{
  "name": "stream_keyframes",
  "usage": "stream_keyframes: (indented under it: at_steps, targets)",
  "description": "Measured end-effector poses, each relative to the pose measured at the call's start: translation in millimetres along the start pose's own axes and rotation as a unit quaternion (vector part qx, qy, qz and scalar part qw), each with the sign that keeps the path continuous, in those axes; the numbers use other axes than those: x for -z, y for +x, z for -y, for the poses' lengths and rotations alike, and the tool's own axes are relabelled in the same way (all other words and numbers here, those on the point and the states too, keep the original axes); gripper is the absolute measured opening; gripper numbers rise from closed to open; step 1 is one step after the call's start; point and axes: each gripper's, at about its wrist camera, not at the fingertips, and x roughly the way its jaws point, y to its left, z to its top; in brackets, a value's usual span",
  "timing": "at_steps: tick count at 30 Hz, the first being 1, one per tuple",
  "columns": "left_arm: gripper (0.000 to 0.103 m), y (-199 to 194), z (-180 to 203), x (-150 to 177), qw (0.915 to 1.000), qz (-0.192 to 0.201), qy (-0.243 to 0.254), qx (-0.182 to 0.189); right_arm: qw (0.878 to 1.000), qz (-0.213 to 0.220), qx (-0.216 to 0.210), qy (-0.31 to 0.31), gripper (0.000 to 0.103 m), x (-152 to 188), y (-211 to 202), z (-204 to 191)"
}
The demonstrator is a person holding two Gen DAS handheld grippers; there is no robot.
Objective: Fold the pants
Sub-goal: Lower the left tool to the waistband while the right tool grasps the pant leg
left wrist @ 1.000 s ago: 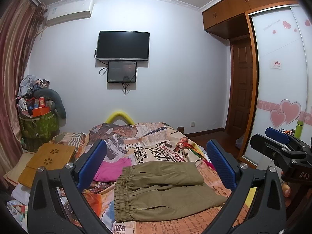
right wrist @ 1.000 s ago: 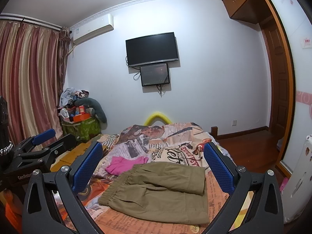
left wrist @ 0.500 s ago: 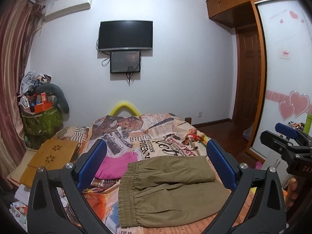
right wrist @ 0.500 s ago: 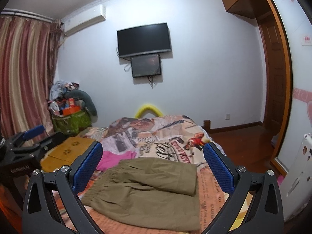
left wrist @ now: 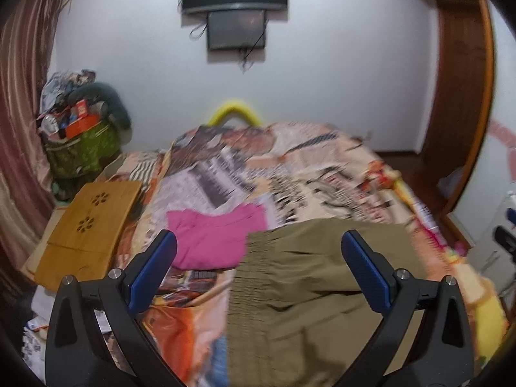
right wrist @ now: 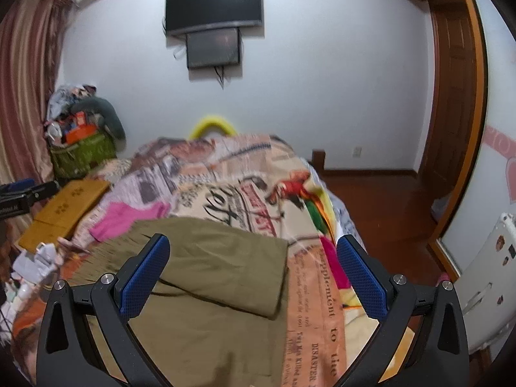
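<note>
Olive-green pants lie flat on the printed bedspread, with the gathered elastic waistband toward the left. One layer is folded over the other, its edge showing in the right wrist view. My left gripper hovers open over the waistband end, nothing between its blue pads. My right gripper hangs open above the pants' right part, near the folded edge. Both views are blurred by motion.
A pink garment lies just left of the waistband. A wooden lap tray sits at the bed's left, and a cluttered green basket stands behind it. The bed's right edge drops to a wooden floor.
Both grippers have dropped forward and tilted down toward the pants, which now fill more of each view. Both stay open. The pants have not moved.
</note>
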Motion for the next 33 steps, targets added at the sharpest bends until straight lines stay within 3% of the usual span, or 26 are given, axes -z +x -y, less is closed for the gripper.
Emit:
stream_keyframes:
  at_steps: [8, 15, 21, 25, 26, 29, 33]
  targets:
    - [0.103, 92.2, -17.1, -1.2, 0.9968, -0.075, 0.007, -0.026, 0.998, -0.054, 0.0, 0.022, 0.103, -4.7, 52.4, 34.5]
    - [0.103, 162.3, -19.4, 0.9, 0.9911, -0.13, 0.014, -0.025, 0.993, -0.108, -0.02, 0.046, 0.103, 3.7, 105.3, 58.6]
    - [0.103, 211.2, -25.6, 12.2, 0.9829, -0.175, 0.015, -0.055, 0.983, -0.162, -0.05, 0.075, 0.102, 16.0, 155.4, 69.5]
    - [0.103, 232.4, -27.2, 21.4, 0.9791, -0.197, 0.016, -0.047, 0.98, -0.173, -0.06, 0.073, 0.1, 17.4, 178.6, 68.9]
    - [0.103, 237.3, -25.6, 22.4, 0.9783, -0.202, 0.018, -0.044, 0.98, -0.175, -0.064, 0.073, 0.098, 17.1, 184.3, 69.9]
    - [0.103, 249.6, -21.2, 23.8, 0.9766, -0.213, 0.019, -0.022, 0.977, -0.182, -0.075, 0.082, 0.079, 16.3, 199.3, 72.0]
    - [0.094, 266.3, -18.2, 21.2, 0.9722, -0.233, 0.005, 0.028, 0.972, -0.196, -0.09, 0.096, 0.071, 19.5, 216.9, 73.8]
